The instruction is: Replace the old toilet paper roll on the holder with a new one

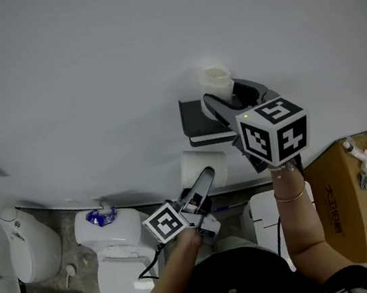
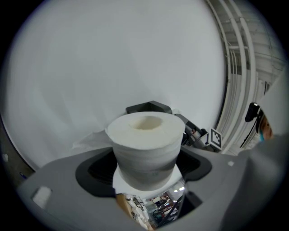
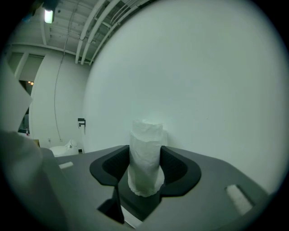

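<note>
Holding the thin old roll (image 3: 145,153) just above the holder (image 1: 196,125), the right gripper (image 1: 224,97) has its jaws closed on it. The left gripper (image 1: 205,177) clamps the new roll (image 2: 145,146) just below the holder. The soft old roll could slip if squeezed unevenly.

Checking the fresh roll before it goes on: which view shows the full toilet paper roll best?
The left gripper view: the full toilet paper roll sits central, gripped in the left claw. The head view shows it partly behind that claw. The right gripper view shows the thin old roll instead.
</note>
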`<state>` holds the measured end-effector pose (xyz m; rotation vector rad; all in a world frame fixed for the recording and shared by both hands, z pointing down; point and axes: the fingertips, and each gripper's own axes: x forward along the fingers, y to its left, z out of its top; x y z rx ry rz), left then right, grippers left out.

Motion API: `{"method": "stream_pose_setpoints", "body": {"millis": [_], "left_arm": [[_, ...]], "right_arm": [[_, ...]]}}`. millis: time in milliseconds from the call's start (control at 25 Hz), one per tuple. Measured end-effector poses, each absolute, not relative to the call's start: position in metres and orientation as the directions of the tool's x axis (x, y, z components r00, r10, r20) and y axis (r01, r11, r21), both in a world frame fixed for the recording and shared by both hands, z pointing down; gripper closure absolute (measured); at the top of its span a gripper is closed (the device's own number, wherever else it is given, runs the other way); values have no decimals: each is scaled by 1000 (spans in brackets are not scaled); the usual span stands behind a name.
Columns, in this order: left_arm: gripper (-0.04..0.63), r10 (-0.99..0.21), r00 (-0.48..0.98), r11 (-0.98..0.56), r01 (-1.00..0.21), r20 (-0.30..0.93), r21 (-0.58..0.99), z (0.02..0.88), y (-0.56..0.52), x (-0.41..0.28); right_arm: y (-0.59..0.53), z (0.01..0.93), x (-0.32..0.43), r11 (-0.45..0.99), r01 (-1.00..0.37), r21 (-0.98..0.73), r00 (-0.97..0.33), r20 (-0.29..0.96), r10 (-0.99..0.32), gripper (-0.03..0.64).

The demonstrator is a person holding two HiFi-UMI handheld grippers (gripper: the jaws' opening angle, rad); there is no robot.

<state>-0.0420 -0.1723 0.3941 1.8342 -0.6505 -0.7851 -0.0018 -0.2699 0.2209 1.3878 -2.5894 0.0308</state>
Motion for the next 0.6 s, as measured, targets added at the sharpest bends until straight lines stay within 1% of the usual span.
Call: {"method": "stream_pose_setpoints", "body": {"millis": [40, 160, 400, 600], "left_arm": [[192, -730, 647, -361, -87, -223, 928, 394, -172, -42], [192, -726, 651, -359, -86, -220, 929, 394, -172, -42], [192, -711, 672, -353, -82, -210, 932, 400, -170, -39], [192, -693, 691, -352, -75, -205, 933, 401, -167, -33]], "right_arm": [[-271, 221, -2, 560, -825, 76, -540, 186, -821, 417], [-272, 221, -4, 571, -818, 71, -553, 176, -814, 428], [-268, 220, 0, 558, -828, 53, -547, 134, -826, 437], [-256, 206, 16, 518, -855, 4, -518, 34, -855, 437]]}}
